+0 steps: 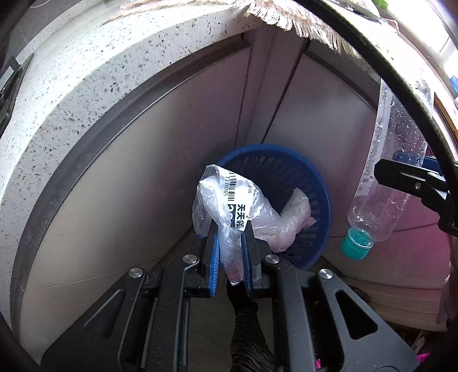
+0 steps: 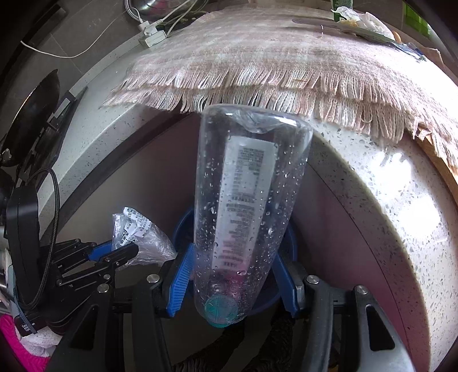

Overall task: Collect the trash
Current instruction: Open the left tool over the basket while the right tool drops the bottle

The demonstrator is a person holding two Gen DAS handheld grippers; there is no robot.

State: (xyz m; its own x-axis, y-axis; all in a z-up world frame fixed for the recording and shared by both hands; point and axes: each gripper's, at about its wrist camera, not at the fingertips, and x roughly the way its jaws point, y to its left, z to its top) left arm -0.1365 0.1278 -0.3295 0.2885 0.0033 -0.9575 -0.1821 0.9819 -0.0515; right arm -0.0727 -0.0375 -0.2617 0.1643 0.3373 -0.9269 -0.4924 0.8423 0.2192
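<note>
My left gripper [image 1: 231, 229] is shut on a clear plastic bag with a barcode label [image 1: 229, 200] and holds it above the near rim of a blue round basket [image 1: 317, 183] on the floor. A crumpled clear plastic wrap [image 1: 289, 223] lies in the basket. My right gripper [image 2: 234, 257] is shut on a clear plastic bottle [image 2: 246, 206] with a green cap [image 2: 221, 310], cap toward me, over the basket [image 2: 290, 237]. The bottle [image 1: 392, 183] hangs cap-down to the right of the basket in the left wrist view. The bag [image 2: 137, 234] and left gripper [image 2: 120, 251] show at the left.
A speckled stone counter [image 1: 86, 85] curves over the basket, with grey cabinet doors [image 1: 171, 160] below. A fringed pinkish cloth [image 2: 272, 57] covers the countertop [image 2: 380, 186]. White cables and a power strip [image 2: 151, 37] lie at its back. Tissue and wrappers [image 2: 363, 20] sit at the far right.
</note>
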